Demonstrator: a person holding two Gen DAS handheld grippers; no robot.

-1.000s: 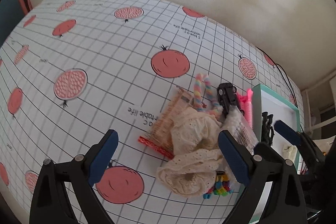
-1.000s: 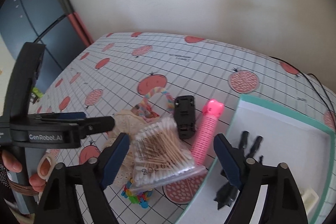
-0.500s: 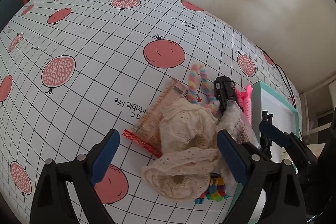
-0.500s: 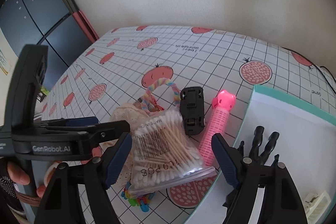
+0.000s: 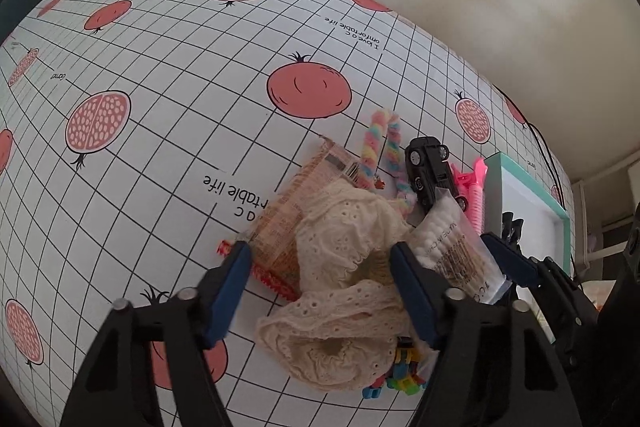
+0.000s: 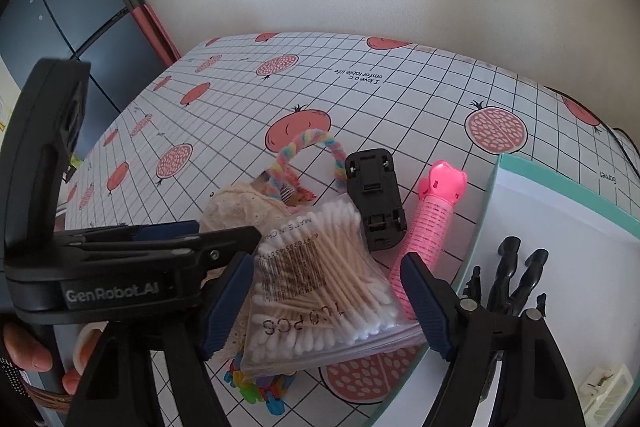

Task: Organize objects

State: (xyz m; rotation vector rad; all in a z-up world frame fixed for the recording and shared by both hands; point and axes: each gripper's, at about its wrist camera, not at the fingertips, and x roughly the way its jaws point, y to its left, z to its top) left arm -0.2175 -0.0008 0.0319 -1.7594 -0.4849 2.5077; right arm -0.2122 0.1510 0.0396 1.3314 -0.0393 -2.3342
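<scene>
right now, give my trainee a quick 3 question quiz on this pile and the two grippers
1. True or false: the toy car lies wheels up.
2. What sits between the right gripper's open fingers? A) swab bag B) pink roller C) black clip
3. Which item is already in the tray next to the black clip?

Key
1. True: its underside faces up beside the pink roller.
2. A: the swab bag. The left gripper is also open, over the lace cloth.
3. A small white clip near the tray's corner.
</scene>
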